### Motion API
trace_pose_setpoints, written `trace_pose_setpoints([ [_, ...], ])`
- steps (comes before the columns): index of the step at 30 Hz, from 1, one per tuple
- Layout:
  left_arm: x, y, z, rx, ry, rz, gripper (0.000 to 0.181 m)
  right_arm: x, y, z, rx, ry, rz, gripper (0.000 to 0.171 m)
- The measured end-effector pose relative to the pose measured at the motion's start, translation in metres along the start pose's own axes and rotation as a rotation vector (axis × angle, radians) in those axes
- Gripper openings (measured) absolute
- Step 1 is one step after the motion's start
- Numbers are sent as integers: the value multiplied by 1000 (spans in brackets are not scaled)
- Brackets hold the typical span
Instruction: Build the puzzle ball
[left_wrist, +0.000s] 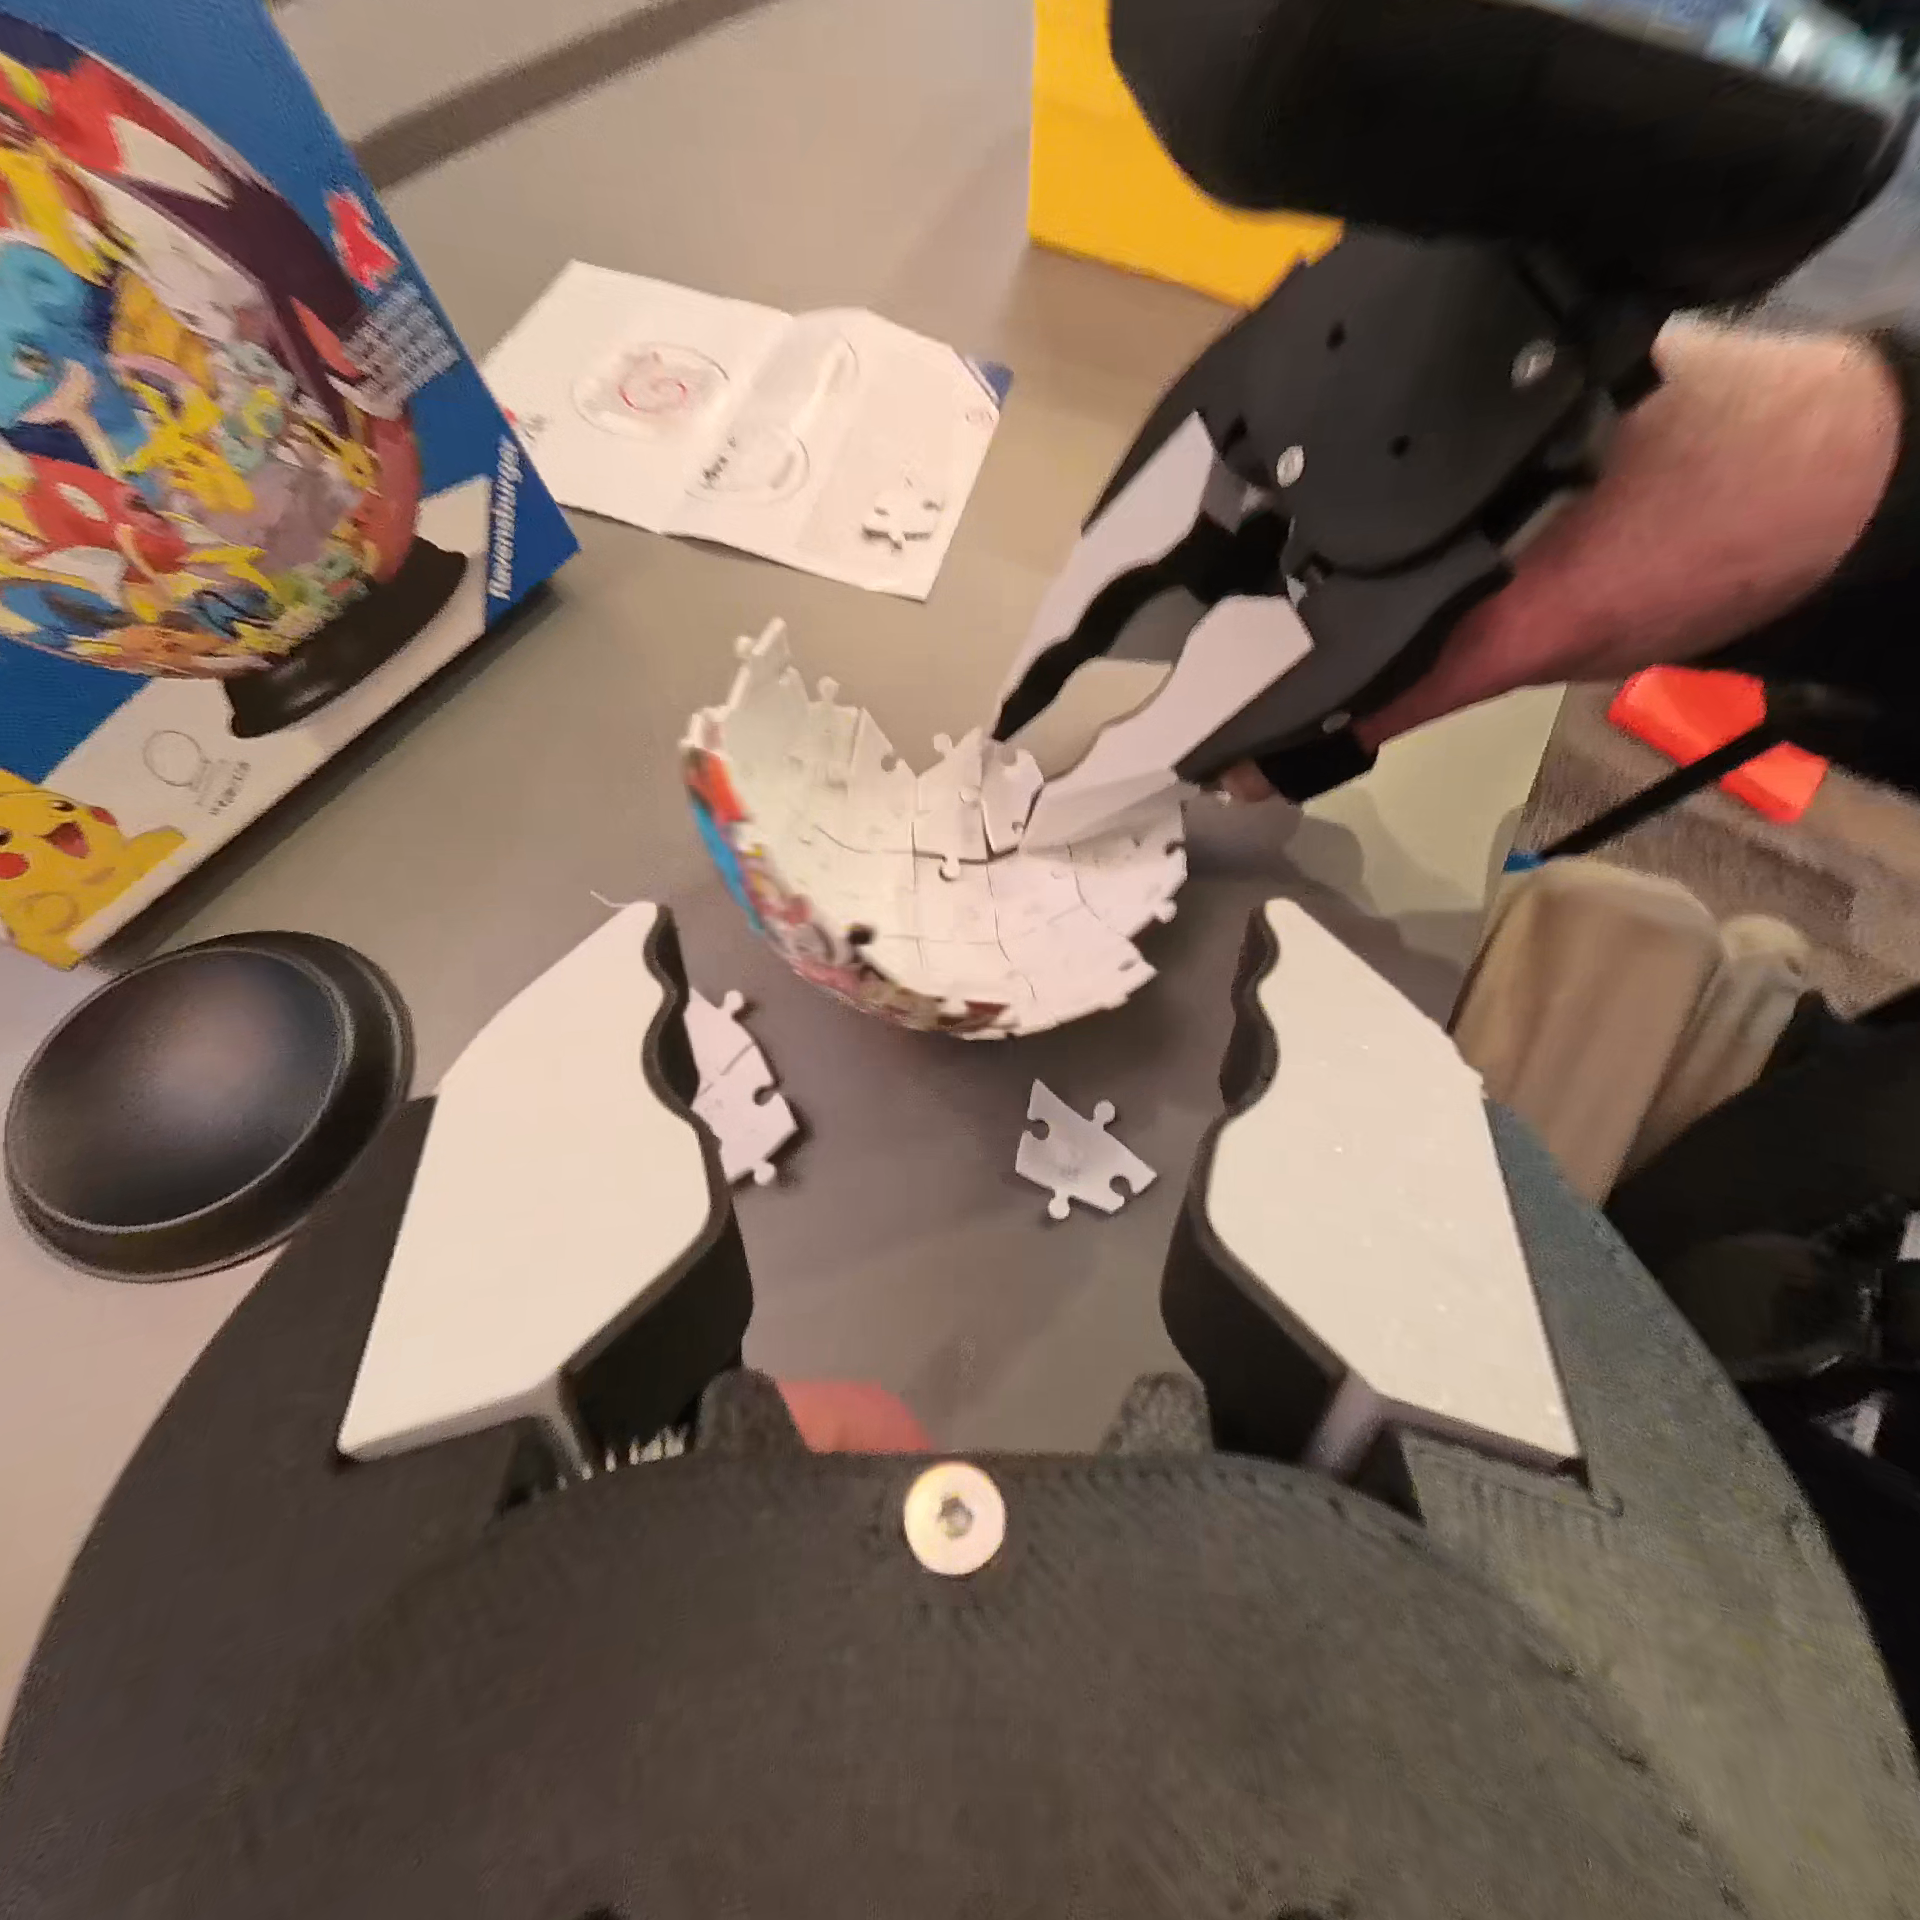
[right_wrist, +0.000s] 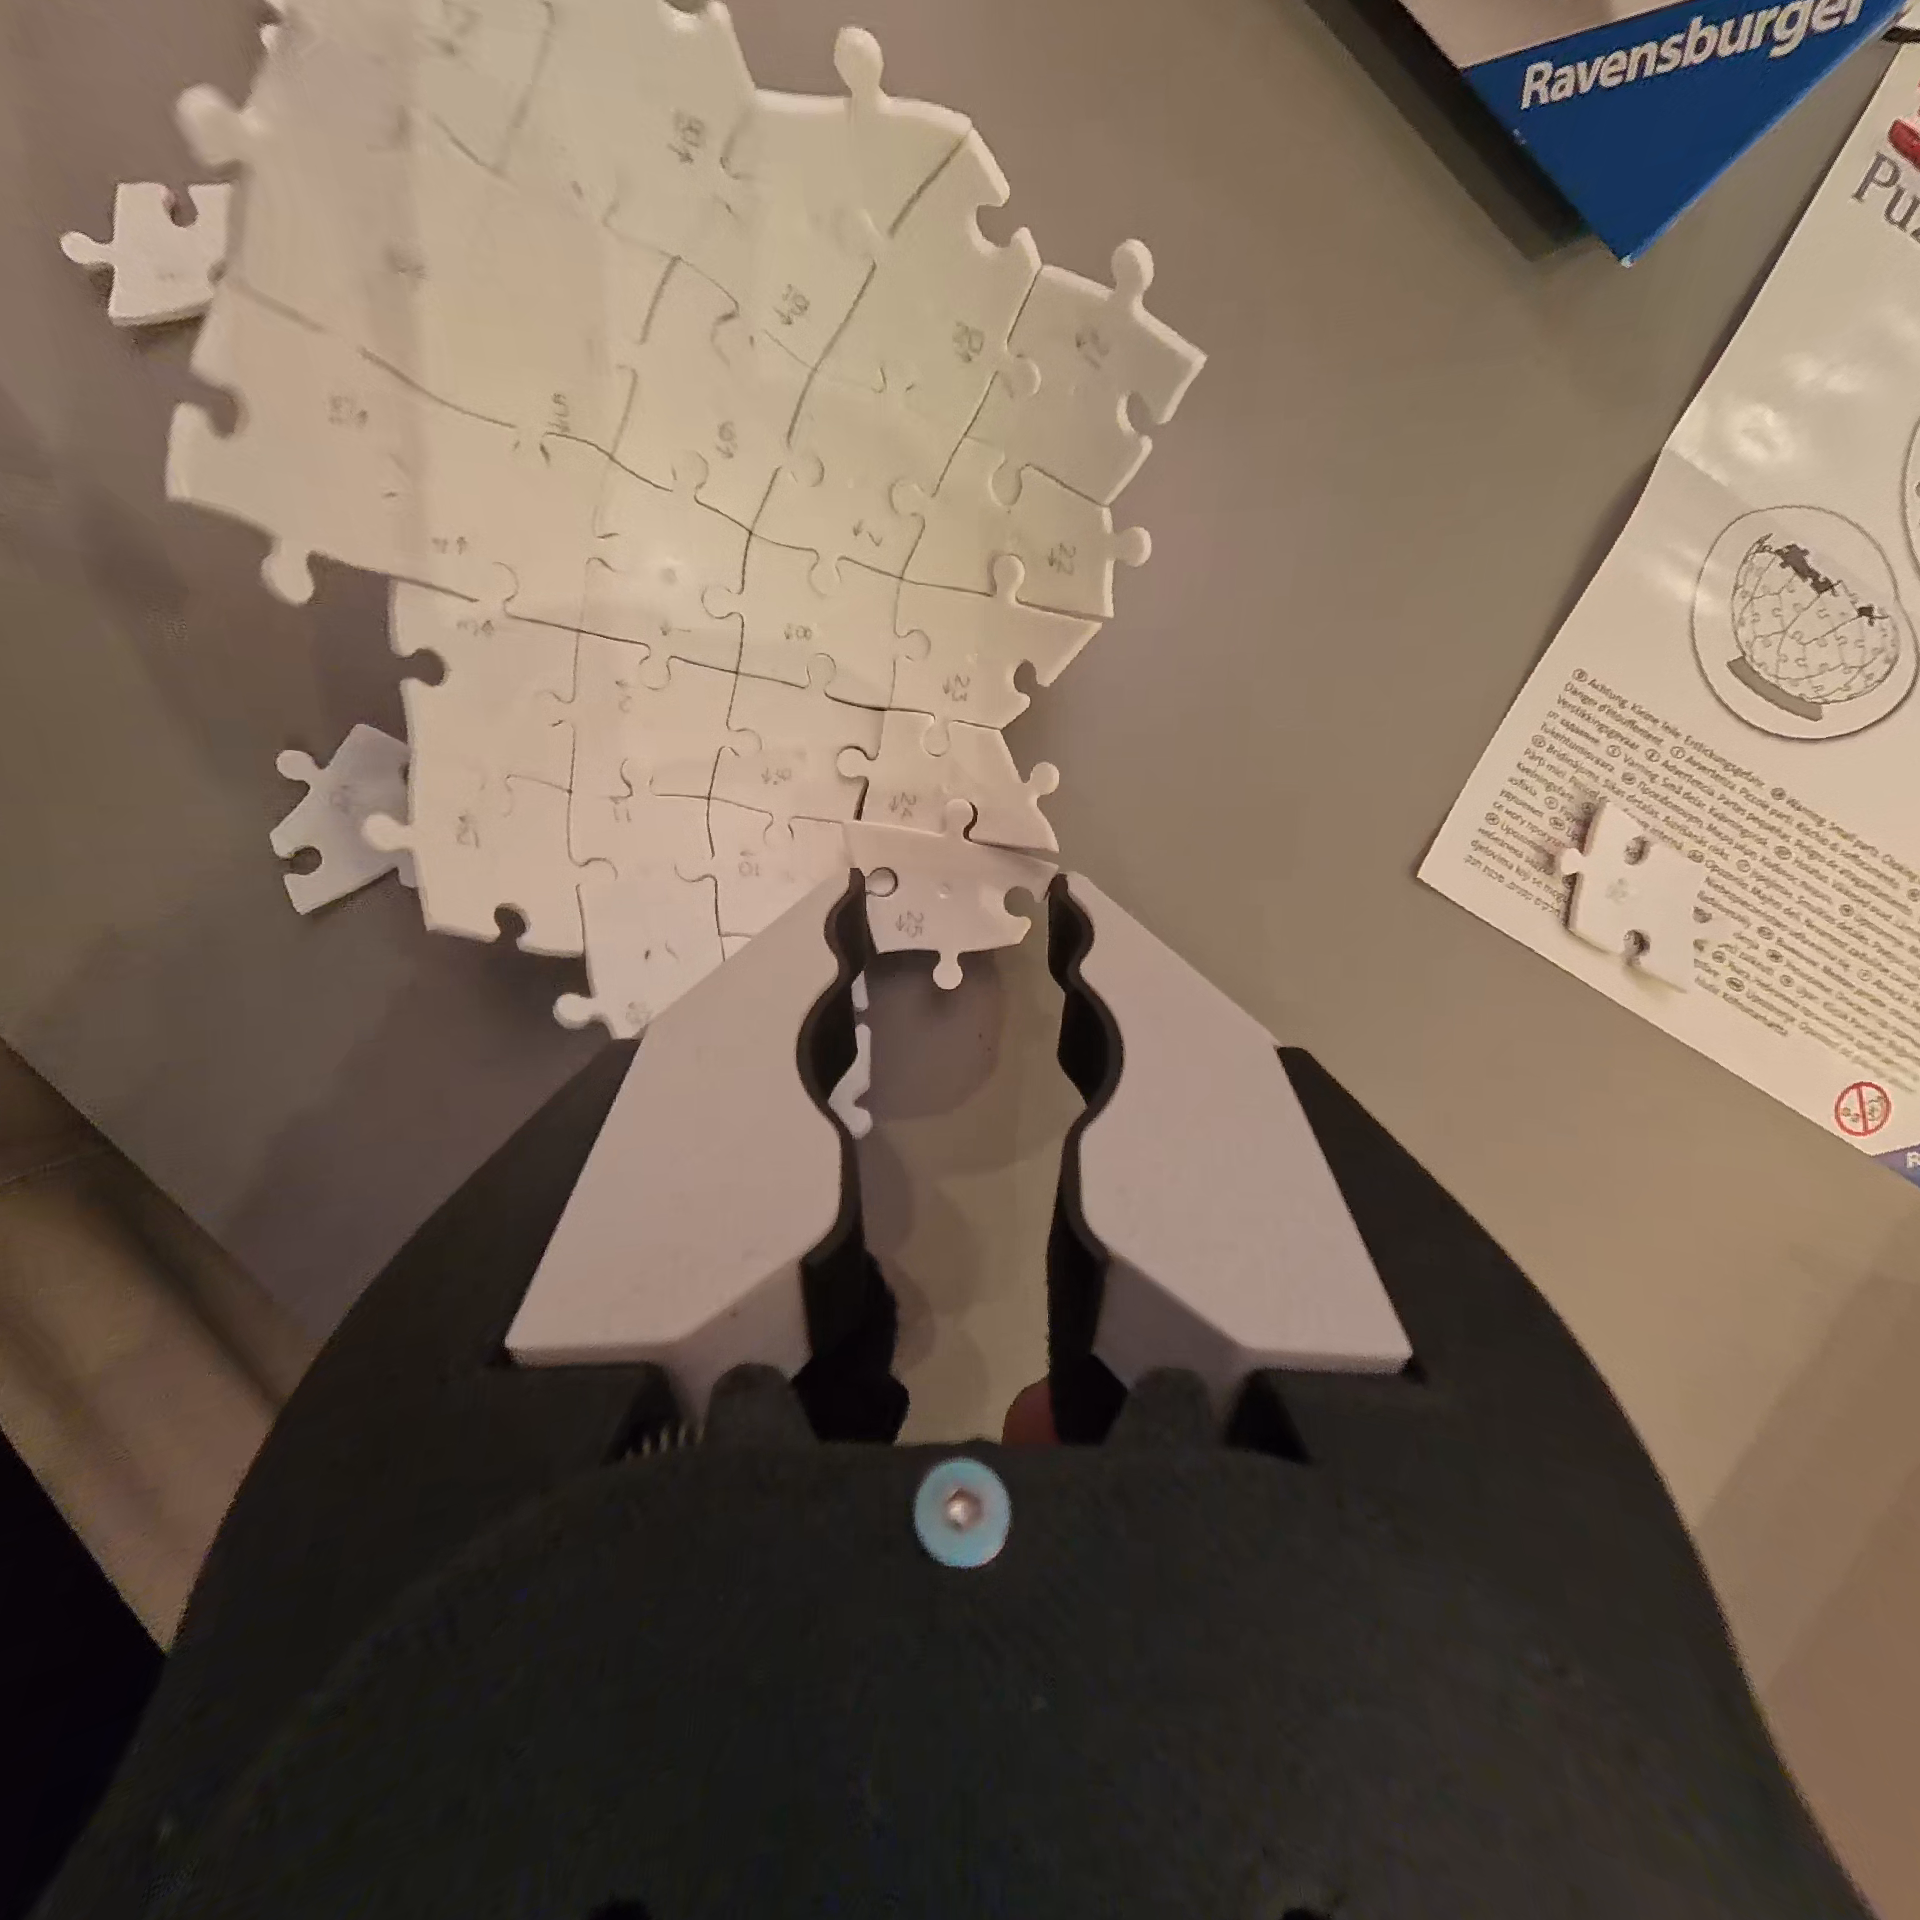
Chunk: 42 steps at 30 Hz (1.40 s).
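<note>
The partly built puzzle ball (left_wrist: 935, 883) is an open shell on the grey table, white inside and coloured outside. In the right wrist view the shell (right_wrist: 675, 499) fills the upper middle. My right gripper (right_wrist: 954, 894) is at its near rim, with a white puzzle piece (right_wrist: 940, 914) spanning the gap between the two fingertips. It also shows in the left wrist view (left_wrist: 1023, 779), tips at the shell's far rim. My left gripper (left_wrist: 956, 920) is open and empty, held just short of the shell. A loose piece (left_wrist: 1081, 1148) and a joined pair of pieces (left_wrist: 738, 1091) lie between its fingers.
A black ball stand (left_wrist: 197, 1101) sits at the left. The puzzle box (left_wrist: 208, 468) stands behind it. A leaflet (left_wrist: 748, 426) with a piece (left_wrist: 904, 509) on it lies beyond the shell. A yellow block (left_wrist: 1143, 208) is at the back. A hand (left_wrist: 1714, 520) holds the right gripper. One gripper's finger ends stand about 12 cm off the other's.
</note>
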<state>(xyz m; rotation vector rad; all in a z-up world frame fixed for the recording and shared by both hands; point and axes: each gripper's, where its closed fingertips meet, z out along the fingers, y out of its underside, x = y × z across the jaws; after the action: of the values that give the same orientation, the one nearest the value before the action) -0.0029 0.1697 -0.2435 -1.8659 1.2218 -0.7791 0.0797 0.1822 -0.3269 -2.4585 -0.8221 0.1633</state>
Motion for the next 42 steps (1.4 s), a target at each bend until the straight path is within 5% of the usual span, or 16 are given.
trace_pose_setpoints([
  [6, -11, 10, 16, -30, -39, -66, 103, 0, -2, 0, 11, -8, 4, 34],
  [16, -5, 17, 44, -22, 130, -258, 96, 3, 1, 1, 0, -6, 19, 33],
  [42, -6, 15, 55, 1, 66, -229, 88, 8, 0, -3, 8, -7, 6, 35],
])
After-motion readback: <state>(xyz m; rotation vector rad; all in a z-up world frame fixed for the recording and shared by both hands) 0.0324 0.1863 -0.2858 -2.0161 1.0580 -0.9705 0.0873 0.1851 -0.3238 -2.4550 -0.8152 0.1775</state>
